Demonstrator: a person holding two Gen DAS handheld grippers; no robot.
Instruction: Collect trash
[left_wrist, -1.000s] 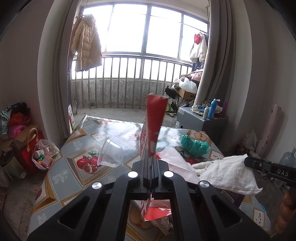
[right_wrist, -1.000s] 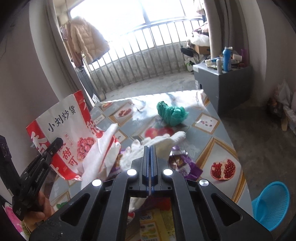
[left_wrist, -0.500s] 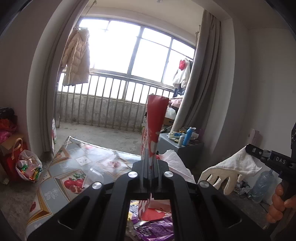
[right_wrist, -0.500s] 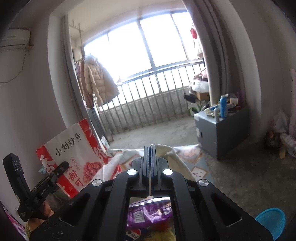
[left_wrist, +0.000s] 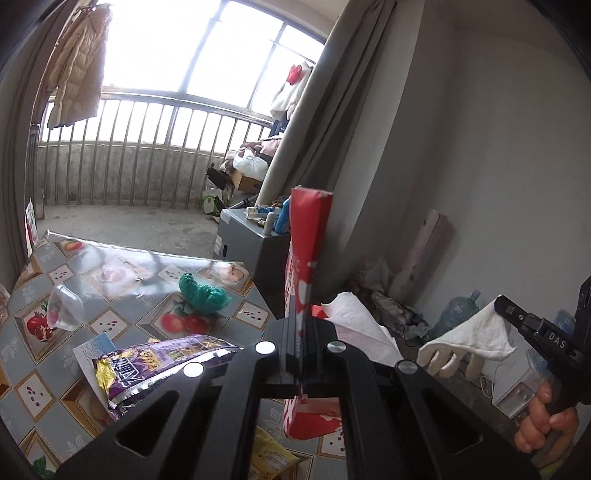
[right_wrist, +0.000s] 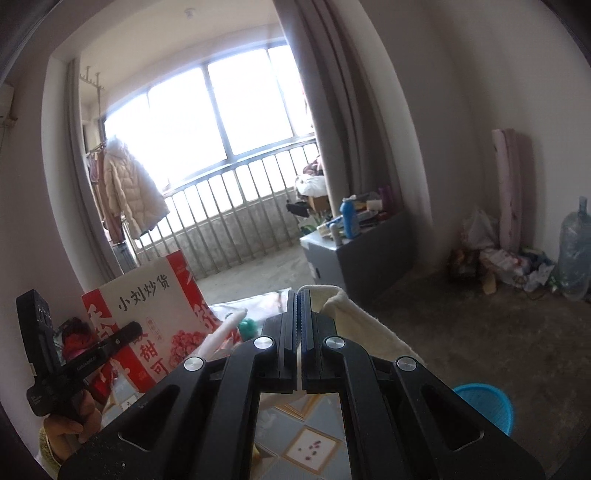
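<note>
A blue basket is standing on the floor off the tabletop's right edge. It is lying nearest the right gripper, which is clamping a white glove. The left gripper is pinching a red bag upright.

Crumpled bag on table, cup left, cabinet behind

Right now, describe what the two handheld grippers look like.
Both are matte black plastic. Each has two flat ribbed fingers, angular linkage arms with cut-outs and four round silver pivot bolts. The right gripper carries white "DAS" lettering; the left gripper has small white print along its side, too small to read. No cables or sleeves show.
</note>
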